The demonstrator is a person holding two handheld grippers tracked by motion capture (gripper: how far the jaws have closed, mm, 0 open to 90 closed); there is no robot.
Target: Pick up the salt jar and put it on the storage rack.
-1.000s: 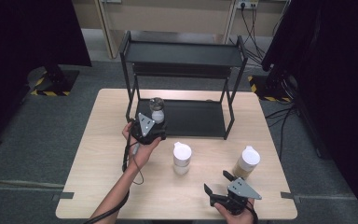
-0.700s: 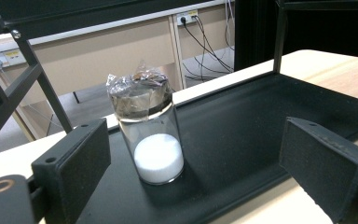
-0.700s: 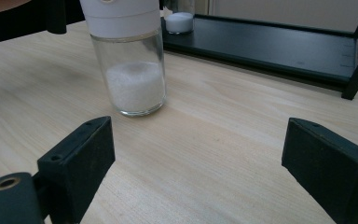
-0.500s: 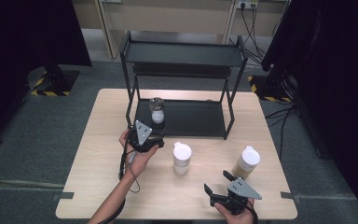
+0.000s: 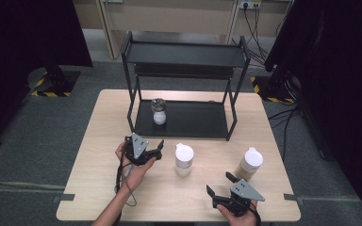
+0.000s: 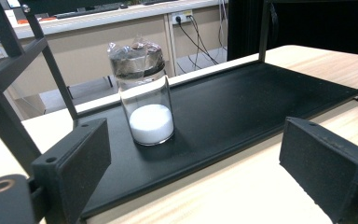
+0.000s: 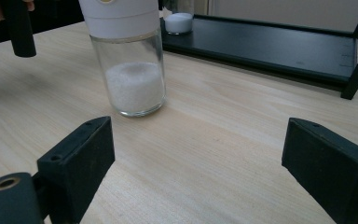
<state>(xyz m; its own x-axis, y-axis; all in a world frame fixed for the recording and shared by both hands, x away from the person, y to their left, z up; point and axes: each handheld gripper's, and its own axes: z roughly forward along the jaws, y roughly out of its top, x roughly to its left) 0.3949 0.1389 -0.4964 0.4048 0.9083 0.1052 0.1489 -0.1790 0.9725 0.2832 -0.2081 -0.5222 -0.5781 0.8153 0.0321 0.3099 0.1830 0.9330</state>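
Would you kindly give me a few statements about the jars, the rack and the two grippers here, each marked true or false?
1. The small jar with the dark lid stands on the bottom shelf of the black rack. True.
2. The left gripper is shut on that jar. False: its jaws stand open, short of the rack, holding nothing.
3. The white-lidded jar stands upright on the table. True.
4. The right gripper holds the tan-filled jar. False: it is open, and the jar stands free beside it.
5. The rack's top shelf holds a jar. False: nothing stands on it.
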